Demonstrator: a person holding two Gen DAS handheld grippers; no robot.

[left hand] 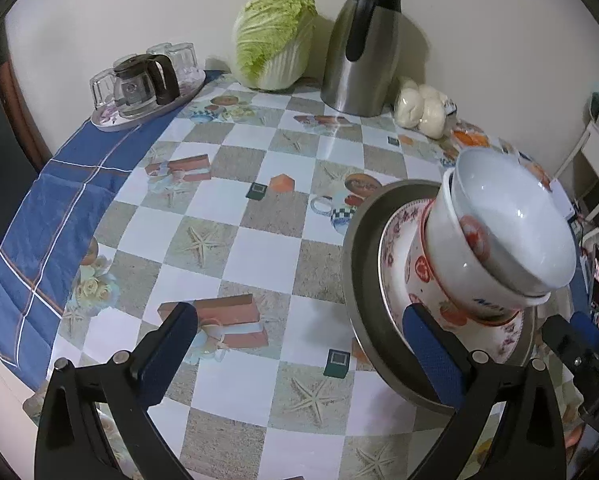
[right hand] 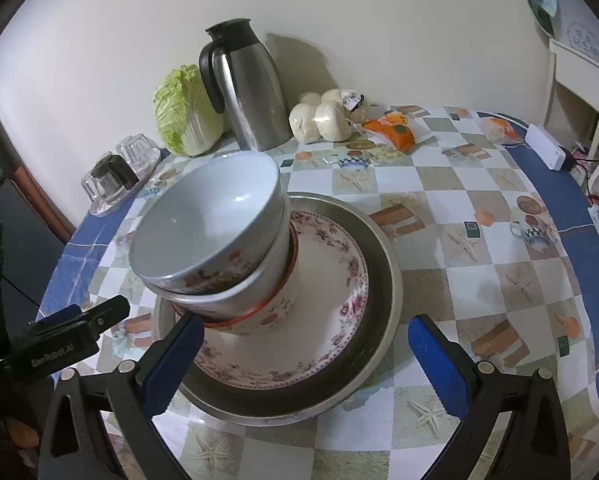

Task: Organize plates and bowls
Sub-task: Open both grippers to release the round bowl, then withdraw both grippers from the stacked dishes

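A stack of dishes stands on the checked tablecloth. A wide grey metal plate carries a floral plate, and on that sit nested bowls, tilted, with a white bowl on top. In the left wrist view the metal plate, floral plate and white bowl are at the right. My left gripper is open wide just left of the stack, its right finger over the metal rim. My right gripper is open, with the stack's near rim between its fingers but nothing pressed.
At the back by the wall stand a steel thermos jug, a napa cabbage, bagged white buns and a tray with a glass teapot and glasses. An orange packet and a white box lie at the right.
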